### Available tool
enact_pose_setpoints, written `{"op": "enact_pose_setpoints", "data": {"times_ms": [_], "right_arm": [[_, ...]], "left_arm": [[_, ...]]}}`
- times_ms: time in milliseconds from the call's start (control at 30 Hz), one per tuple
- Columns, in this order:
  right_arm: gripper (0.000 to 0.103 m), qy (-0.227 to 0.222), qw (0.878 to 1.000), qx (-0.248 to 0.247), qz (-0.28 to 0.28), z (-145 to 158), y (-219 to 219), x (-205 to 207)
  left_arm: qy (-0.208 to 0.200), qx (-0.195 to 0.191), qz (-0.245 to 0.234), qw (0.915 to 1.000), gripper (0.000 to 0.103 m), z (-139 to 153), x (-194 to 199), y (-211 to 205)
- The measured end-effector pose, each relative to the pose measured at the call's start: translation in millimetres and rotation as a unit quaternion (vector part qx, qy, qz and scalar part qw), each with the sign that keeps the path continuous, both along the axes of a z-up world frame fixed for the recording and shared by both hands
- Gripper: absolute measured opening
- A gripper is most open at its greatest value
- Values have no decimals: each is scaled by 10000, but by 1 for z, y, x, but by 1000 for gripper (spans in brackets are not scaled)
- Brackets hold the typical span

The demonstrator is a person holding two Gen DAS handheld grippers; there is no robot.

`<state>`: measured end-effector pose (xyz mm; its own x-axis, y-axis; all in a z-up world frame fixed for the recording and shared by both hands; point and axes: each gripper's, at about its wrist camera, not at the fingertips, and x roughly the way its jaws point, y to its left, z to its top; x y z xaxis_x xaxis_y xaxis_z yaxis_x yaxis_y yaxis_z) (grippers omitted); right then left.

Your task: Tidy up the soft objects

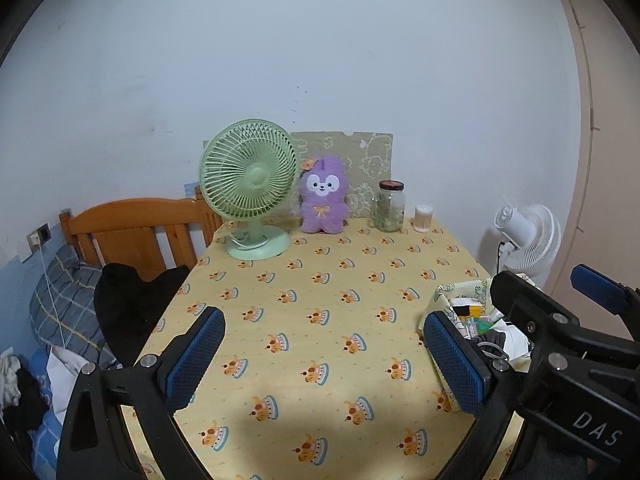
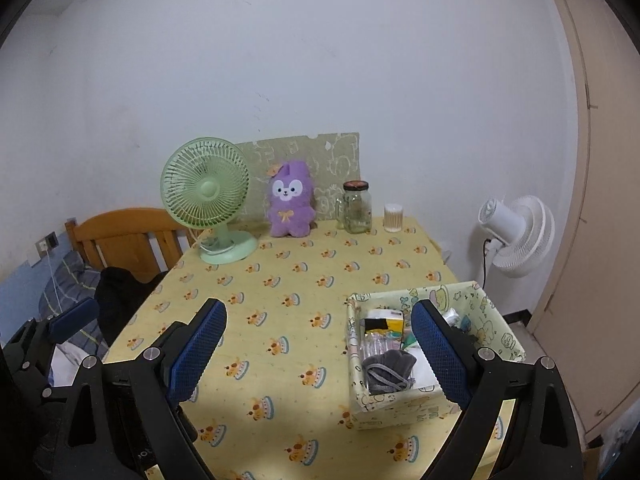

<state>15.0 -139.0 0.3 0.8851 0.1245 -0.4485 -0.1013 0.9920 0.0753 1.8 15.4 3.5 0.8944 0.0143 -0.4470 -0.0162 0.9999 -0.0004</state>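
Purple plush rabbit (image 2: 289,200) sits upright at the tabletop's (image 2: 280,304) far edge, between green desk fan (image 2: 206,196) and glass jar (image 2: 357,208). Fabric storage box (image 2: 496,328) stands near right. Left hand-held gripper (image 1: 324,356) and right hand-held gripper (image 2: 320,356) both gape wide, empty; approach the plush squarely, clear of the fan.

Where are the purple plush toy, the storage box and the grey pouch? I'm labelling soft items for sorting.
purple plush toy (image 1: 322,210): left wrist view, on its belly by the bow.
storage box (image 2: 394,411): right wrist view, on its near outer wall.
grey pouch (image 2: 390,367): right wrist view, on its grey fabric body.
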Motion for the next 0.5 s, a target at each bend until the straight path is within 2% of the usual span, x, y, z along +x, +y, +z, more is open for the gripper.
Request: {"op": "enact_pose_setpoints", "data": {"times_ms": [500], "right_arm": [[95,-200,9998,-54,53,10,4,-13]], "left_arm": [[-95,-103,179,9997,103,6,-10,15]]}}
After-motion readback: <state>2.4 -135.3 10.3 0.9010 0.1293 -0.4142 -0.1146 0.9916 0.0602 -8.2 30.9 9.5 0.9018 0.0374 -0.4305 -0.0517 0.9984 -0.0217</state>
